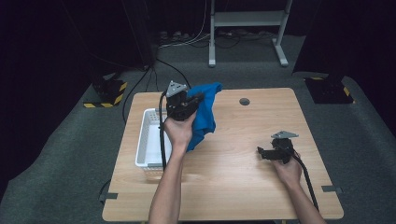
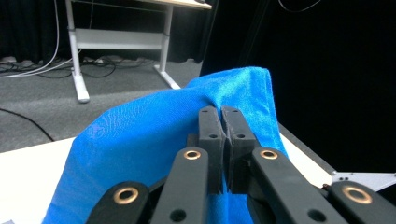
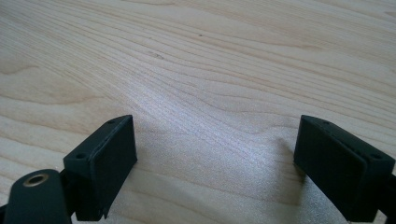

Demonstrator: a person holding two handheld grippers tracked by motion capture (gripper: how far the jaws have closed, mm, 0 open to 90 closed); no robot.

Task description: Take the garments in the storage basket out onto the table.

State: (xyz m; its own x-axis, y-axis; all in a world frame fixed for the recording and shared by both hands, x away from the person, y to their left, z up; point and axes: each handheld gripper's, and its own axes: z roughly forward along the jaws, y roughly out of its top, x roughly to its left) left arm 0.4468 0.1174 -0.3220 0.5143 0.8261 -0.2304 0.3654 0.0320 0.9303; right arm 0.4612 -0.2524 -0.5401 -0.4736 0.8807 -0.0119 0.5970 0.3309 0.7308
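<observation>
A bright blue cloth (image 1: 205,112) hangs above the wooden table (image 1: 233,186), pinched near its top by my left gripper (image 1: 198,99), which is shut on it. In the left gripper view the two black jaws meet with a fold of the blue cloth (image 2: 154,126) between them, my left gripper (image 2: 220,116) raised over the table. My right gripper (image 1: 262,153) rests low over the right part of the table, pointing left. Its jaws stand wide apart in the right gripper view, my right gripper (image 3: 215,154) open with bare wood between the pads.
A white slatted basket (image 1: 145,140) sits at the table's left edge, beside my left forearm. A small dark round disc (image 1: 244,101) lies near the far edge. Beyond the table are a white desk frame (image 1: 247,28), floor cables and yellow-black striped bases (image 1: 109,93).
</observation>
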